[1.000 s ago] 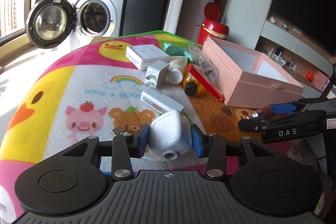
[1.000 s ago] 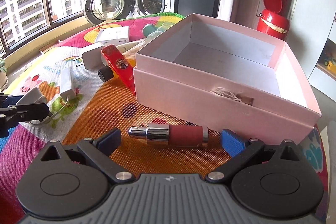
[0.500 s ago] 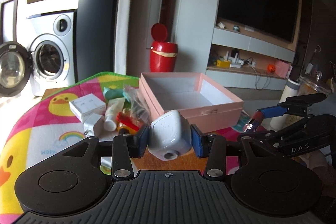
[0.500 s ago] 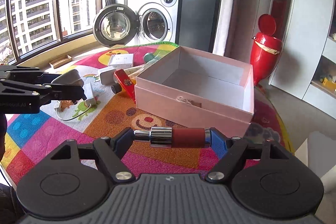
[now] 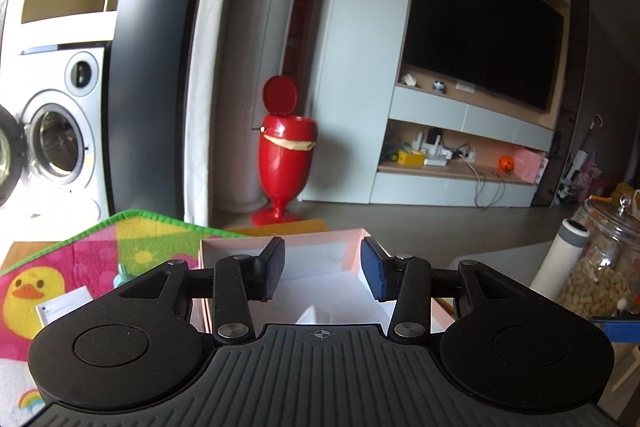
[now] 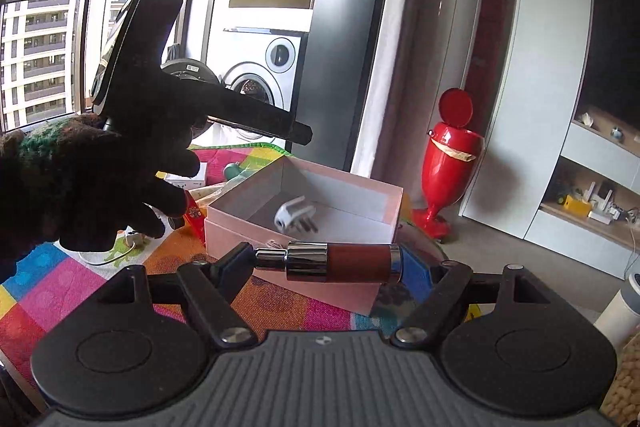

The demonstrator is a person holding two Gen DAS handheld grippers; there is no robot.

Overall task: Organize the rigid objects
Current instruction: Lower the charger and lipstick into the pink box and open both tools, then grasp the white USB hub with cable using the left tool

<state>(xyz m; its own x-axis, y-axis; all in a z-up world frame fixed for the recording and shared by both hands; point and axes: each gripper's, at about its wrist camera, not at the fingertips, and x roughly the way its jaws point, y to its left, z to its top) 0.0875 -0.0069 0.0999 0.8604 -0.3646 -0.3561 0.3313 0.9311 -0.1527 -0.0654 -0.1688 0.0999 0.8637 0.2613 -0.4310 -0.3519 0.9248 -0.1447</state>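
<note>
My left gripper [image 5: 323, 273] is open and empty, held above the open pink box [image 5: 320, 247]. In the right wrist view the same gripper [image 6: 302, 135] hovers over the pink box [image 6: 296, 231], and a white plug adapter [image 6: 290, 217] lies inside the box. My right gripper [image 6: 326, 263] is shut on a red and silver tube [image 6: 344, 263], held crosswise in front of the box, above the mat.
The colourful play mat [image 6: 60, 283] holds a white carton [image 5: 64, 309], a red case [image 6: 194, 215] and a white charger with cable [image 6: 132, 239] left of the box. A red bin [image 6: 450, 163] stands behind. A white bottle [image 5: 558, 259] and glass jar [image 5: 600, 259] stand at right.
My left gripper moved over the pink box and opened; the white plug adapter left it and now lies in the box. My right gripper lifted the tube higher.
</note>
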